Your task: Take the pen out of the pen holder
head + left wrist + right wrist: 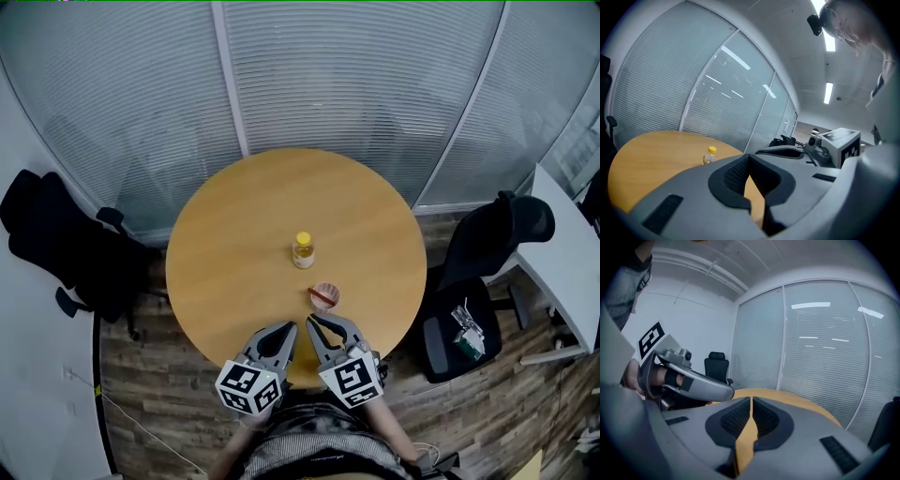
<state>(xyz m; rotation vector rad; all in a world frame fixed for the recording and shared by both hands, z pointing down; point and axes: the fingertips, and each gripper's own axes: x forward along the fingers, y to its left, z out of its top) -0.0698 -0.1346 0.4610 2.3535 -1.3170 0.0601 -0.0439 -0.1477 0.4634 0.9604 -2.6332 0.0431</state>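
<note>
The pen holder (324, 296) is a small round cup near the front of the round wooden table (234, 244), with a red pen (322, 296) lying across its mouth. Just short of it, over the table's near edge, my left gripper (287, 330) and right gripper (315, 324) sit side by side. Both are shut with nothing between their jaws. In the left gripper view the shut left gripper (749, 159) points toward a yellow-capped bottle (710, 154). The right gripper (751, 400) looks across the table top. Neither gripper view shows the pen holder.
A yellow-capped bottle (303, 250) stands mid-table beyond the holder. Black office chairs stand left (56, 244) and right (483, 272) of the table. A white desk (567, 267) is at the far right. A glass wall with blinds (356, 75) curves behind.
</note>
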